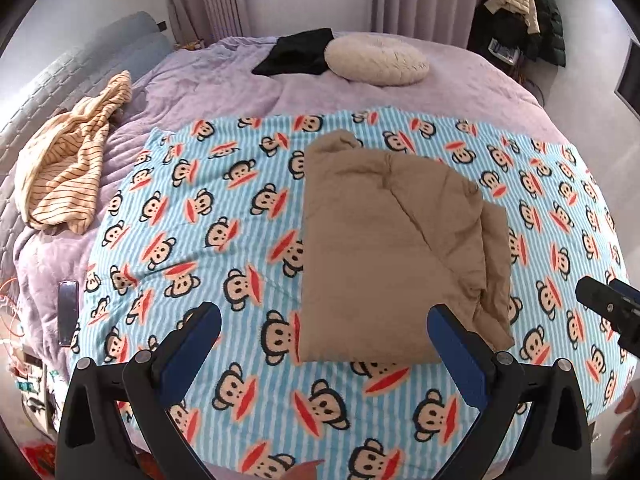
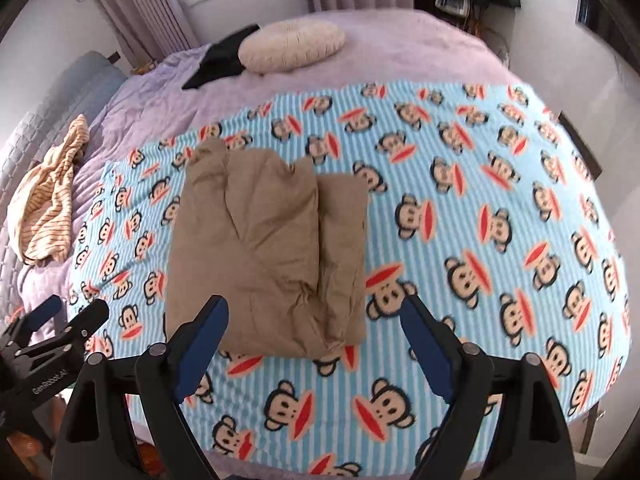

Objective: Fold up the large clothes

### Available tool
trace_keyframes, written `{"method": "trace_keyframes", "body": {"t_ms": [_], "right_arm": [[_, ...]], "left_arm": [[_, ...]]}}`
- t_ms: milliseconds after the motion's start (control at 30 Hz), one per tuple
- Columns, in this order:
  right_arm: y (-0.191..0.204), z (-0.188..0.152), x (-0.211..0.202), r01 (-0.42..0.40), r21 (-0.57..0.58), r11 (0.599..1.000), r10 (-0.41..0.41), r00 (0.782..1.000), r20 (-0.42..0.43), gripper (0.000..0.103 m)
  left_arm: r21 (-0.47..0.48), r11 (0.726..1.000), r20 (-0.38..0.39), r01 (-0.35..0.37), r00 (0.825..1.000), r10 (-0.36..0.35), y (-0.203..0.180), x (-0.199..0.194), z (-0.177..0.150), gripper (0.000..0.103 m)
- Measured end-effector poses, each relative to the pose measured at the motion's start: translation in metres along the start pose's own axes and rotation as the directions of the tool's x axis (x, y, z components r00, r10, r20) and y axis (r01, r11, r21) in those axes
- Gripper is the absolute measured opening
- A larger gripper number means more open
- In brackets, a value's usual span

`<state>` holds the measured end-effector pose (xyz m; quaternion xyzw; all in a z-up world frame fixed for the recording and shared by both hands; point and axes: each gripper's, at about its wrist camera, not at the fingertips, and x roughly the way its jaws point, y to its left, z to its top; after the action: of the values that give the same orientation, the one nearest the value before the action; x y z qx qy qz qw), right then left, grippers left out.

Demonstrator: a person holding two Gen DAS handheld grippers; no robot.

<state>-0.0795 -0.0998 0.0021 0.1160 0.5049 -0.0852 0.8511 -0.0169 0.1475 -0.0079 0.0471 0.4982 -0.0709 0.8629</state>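
A tan garment (image 1: 384, 240) lies folded into a compact rectangle on the blue monkey-print blanket (image 1: 200, 240); it also shows in the right wrist view (image 2: 264, 248). My left gripper (image 1: 324, 320) is open and empty, held above the blanket just in front of the garment's near edge. My right gripper (image 2: 314, 312) is open and empty, hovering over the garment's near right corner. The right gripper shows at the right edge of the left wrist view (image 1: 608, 304), and the left gripper at the left edge of the right wrist view (image 2: 60, 320).
A striped yellow garment (image 1: 72, 172) lies crumpled at the bed's left. A black garment (image 1: 296, 54) and a round cream cushion (image 1: 376, 60) sit at the far end. A phone (image 1: 67, 312) lies at the left edge. Coats (image 1: 520, 12) hang far right.
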Motion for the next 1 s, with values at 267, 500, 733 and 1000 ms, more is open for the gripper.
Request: {"method": "trace_keyframes", "body": {"t_ms": [267, 500, 733, 1000], "right_arm": [[0.012, 0.007, -0.020, 0.045, -0.033, 0.998, -0.042, 0.997, 0.070, 0.090], [0.015, 0.010, -0.030, 0.060, -0.027, 0.998, -0.057, 0.994, 0.090, 0.090], [0.017, 0.011, -0.032, 0.060, -0.027, 0.998, -0.058, 0.994, 0.091, 0.090], [0.018, 0.014, -0.036, 0.058, -0.030, 0.998, -0.055, 0.995, 0.086, 0.090]], "left_arm": [[-0.030, 0.999, 0.029, -0.035, 0.999, 0.035, 0.006, -0.018, 0.007, 0.103], [-0.043, 0.999, 0.050, -0.031, 0.998, 0.033, 0.009, -0.031, 0.012, 0.103], [-0.046, 0.999, 0.060, -0.018, 0.998, 0.021, 0.010, -0.037, 0.014, 0.103], [-0.048, 0.999, 0.066, -0.015, 0.998, 0.018, 0.010, -0.040, 0.013, 0.103]]}}
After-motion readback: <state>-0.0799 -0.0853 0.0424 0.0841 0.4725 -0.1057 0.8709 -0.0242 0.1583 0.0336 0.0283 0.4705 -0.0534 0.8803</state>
